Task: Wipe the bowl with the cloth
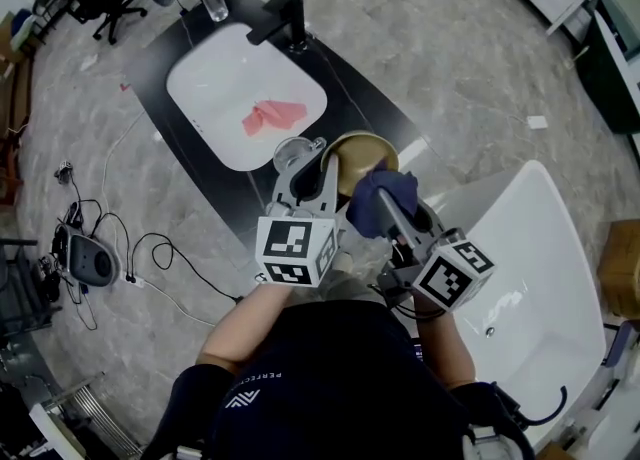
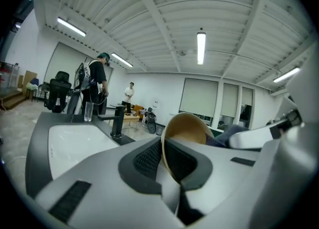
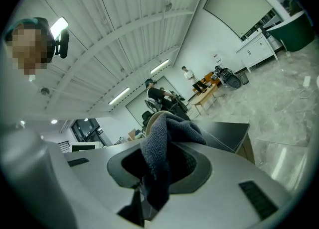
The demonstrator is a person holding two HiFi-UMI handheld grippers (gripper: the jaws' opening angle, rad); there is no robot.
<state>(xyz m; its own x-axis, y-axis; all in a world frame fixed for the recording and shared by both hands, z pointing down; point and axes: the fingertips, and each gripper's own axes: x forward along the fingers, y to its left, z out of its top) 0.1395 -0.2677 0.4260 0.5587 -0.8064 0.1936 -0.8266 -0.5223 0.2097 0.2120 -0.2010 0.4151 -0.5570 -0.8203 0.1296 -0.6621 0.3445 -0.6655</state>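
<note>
A tan bowl [image 1: 362, 155] is held up in the air on its side, its rim pinched by my left gripper [image 1: 322, 184], which is shut on it. In the left gripper view the bowl [image 2: 185, 127] stands on edge between the jaws. A dark blue cloth [image 1: 381, 197] is bunched in my right gripper [image 1: 388, 210], shut on it, and pressed against the bowl's lower right. In the right gripper view the cloth [image 3: 162, 148] hangs between the jaws, with the bowl's rim [image 3: 149, 117] just behind it.
A white sink basin [image 1: 205, 83] in a black counter [image 1: 352, 96] holds a pink cloth [image 1: 271, 117]. A black faucet [image 1: 281, 16] and a glass [image 1: 213, 0] stand at its far edge. A white tub [image 1: 530, 268] lies at right. Cables [image 1: 130, 253] trail on the floor.
</note>
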